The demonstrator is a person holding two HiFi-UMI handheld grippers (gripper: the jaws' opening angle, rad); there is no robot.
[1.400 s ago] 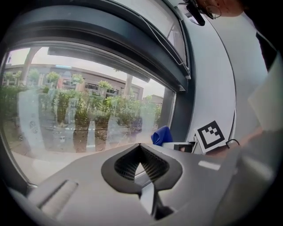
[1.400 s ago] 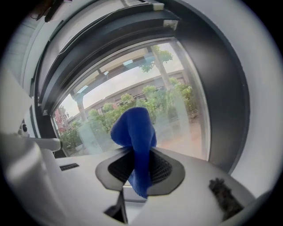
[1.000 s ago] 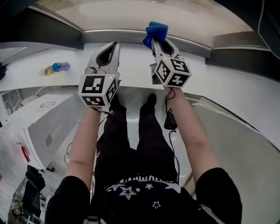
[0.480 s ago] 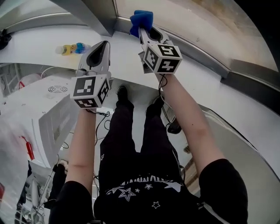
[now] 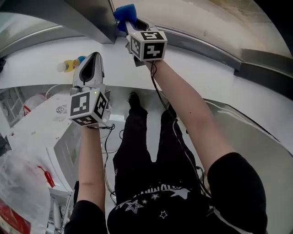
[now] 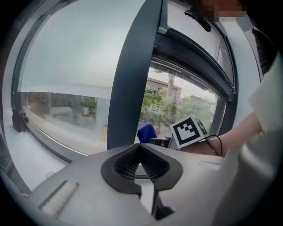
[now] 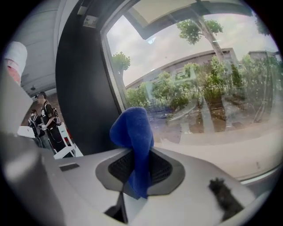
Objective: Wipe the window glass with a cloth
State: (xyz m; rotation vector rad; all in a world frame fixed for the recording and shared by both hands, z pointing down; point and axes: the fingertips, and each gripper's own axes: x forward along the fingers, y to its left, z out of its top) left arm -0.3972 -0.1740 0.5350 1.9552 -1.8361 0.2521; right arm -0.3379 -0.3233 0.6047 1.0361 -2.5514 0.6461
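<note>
Layout: my right gripper (image 5: 127, 25) stands ahead and to the right of my left gripper (image 5: 93, 56), with the cloth (image 5: 124, 12) in its jaws, before the glass (image 5: 197, 17), just right of the mullion (image 5: 87, 20). The bottle (image 5: 69, 66) lies on the sill (image 5: 36, 57), left of my left gripper.

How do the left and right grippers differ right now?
The right gripper clamps a blue cloth; the left gripper is shut on nothing. The right gripper is up by the window glass, the left gripper held back over the sill. Both have jaws shut.
</note>
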